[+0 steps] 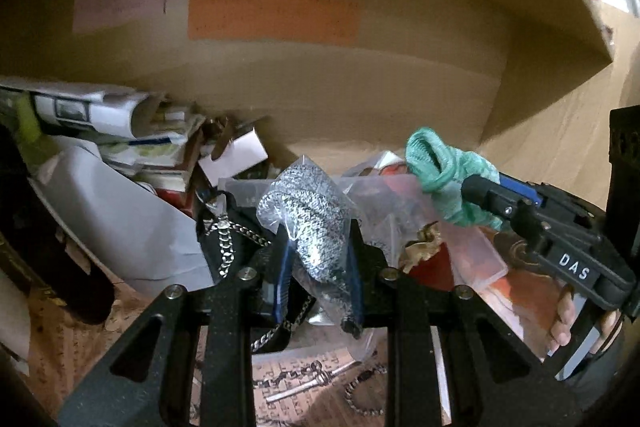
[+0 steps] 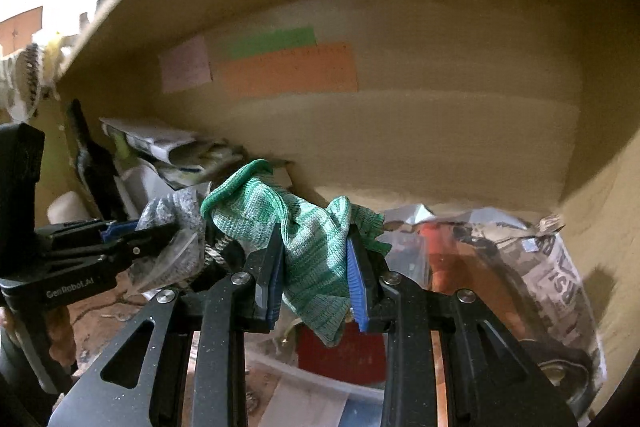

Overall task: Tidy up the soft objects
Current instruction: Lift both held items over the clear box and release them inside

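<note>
My left gripper (image 1: 318, 251) is shut on a grey speckled knit glove in a clear plastic bag (image 1: 310, 211), held above the clutter inside a cardboard box. My right gripper (image 2: 316, 267) is shut on a green knit cloth (image 2: 304, 239), also held over the box. In the left wrist view the right gripper (image 1: 486, 201) shows at the right with the green cloth (image 1: 444, 171) bunched at its tips. In the right wrist view the left gripper (image 2: 160, 233) shows at the left with the grey bagged glove (image 2: 172, 227).
The cardboard box wall (image 1: 320, 87) carries orange (image 1: 272, 19), green and pink labels. On the box floor lie papers and booklets (image 1: 112, 123), a white sheet (image 1: 132, 227), a metal chain (image 1: 232, 243), clear plastic boxes (image 1: 460, 239) and a newspaper-print bag (image 2: 552, 267).
</note>
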Available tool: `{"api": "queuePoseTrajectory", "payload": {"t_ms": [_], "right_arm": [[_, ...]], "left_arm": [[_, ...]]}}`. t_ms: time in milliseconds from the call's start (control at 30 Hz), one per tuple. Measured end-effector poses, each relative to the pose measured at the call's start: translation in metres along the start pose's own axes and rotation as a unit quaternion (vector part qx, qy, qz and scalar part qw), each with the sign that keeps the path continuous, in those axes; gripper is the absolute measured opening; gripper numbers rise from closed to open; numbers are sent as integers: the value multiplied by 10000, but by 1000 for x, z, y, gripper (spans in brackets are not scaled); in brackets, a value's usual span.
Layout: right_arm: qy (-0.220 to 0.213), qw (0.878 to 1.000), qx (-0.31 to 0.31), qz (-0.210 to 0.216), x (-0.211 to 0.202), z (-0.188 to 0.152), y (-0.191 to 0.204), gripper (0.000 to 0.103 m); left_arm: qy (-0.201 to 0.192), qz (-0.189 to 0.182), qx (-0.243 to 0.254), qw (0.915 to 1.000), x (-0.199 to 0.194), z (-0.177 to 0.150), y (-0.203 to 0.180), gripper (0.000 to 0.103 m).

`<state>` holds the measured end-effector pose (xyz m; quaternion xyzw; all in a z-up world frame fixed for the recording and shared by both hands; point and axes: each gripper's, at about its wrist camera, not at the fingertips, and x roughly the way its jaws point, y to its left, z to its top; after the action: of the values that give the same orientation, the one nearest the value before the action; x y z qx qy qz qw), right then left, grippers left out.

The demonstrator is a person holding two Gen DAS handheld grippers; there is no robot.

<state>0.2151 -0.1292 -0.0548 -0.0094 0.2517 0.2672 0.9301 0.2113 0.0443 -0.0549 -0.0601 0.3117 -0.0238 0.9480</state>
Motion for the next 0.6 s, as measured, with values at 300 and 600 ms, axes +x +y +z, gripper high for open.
{"api": "queuePoseTrajectory", "payload": {"t_ms": [300,600], "right_arm": [[693,9975,89,-70,45,-15,-12,25],[1022,9944,-58,-261,65,-26,-10,32]], "left_arm": [[547,90,124,9984,47,-8,-2,25],[749,91,132,9971,61,-12,-1,43]]}}
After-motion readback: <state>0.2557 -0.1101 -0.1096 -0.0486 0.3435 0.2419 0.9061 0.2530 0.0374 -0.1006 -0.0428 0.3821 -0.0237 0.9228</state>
